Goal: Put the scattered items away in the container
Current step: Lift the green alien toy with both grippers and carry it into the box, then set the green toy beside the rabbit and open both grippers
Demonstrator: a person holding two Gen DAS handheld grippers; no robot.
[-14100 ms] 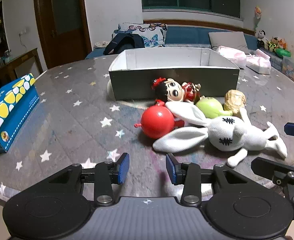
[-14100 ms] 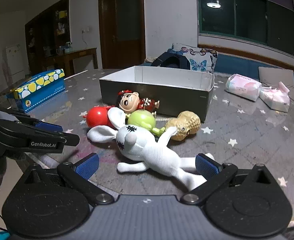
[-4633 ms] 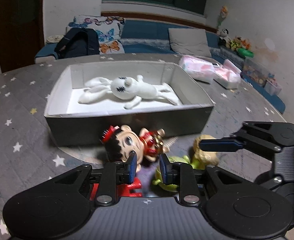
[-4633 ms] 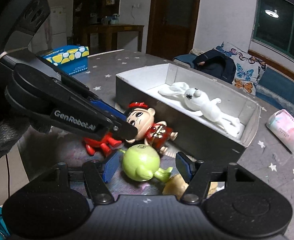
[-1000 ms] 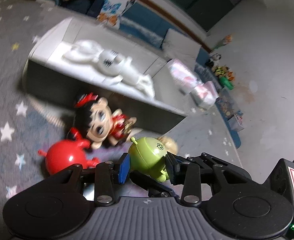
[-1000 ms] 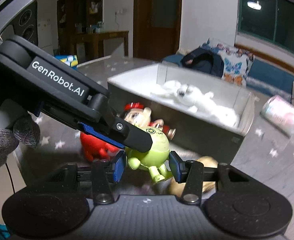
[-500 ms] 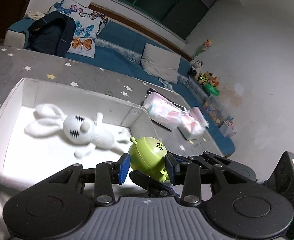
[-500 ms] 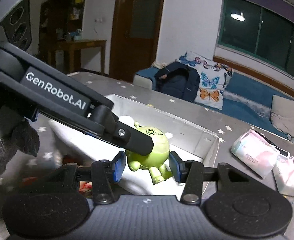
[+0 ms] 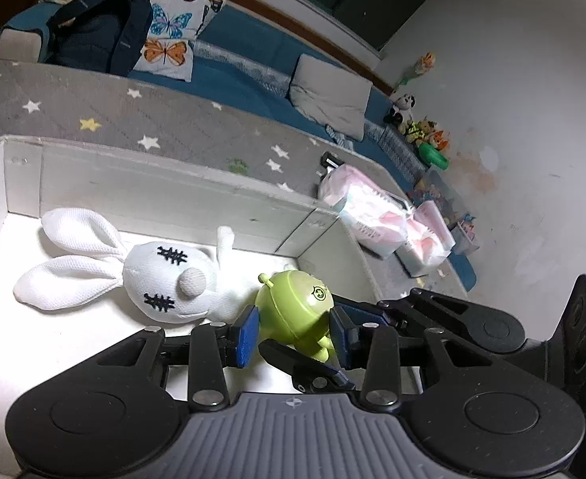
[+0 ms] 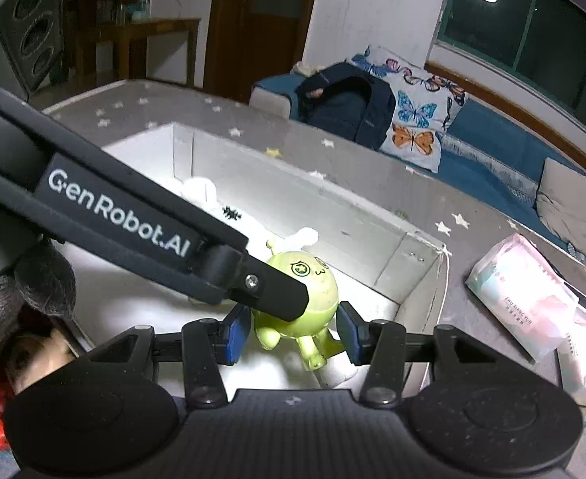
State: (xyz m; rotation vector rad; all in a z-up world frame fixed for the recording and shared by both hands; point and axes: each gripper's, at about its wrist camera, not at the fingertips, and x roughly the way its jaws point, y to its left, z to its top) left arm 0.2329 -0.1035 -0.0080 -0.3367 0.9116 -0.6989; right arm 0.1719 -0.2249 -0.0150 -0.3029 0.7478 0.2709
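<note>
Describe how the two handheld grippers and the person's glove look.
The left gripper and right gripper match: black linkage fingers with silver screws, blue pads, and a ribbed grey body between two round black discs. One finger reads "GenRobot.AI" in white. The glove is grey knit.

White stuffed rabbit point(image 9: 165, 283) lying in the open grey cardboard box point(image 9: 173, 191), round green alien figure point(image 9: 297, 311) above the box floor beside it, pink tissue packs point(image 9: 367, 219) on the table right of the box
</note>
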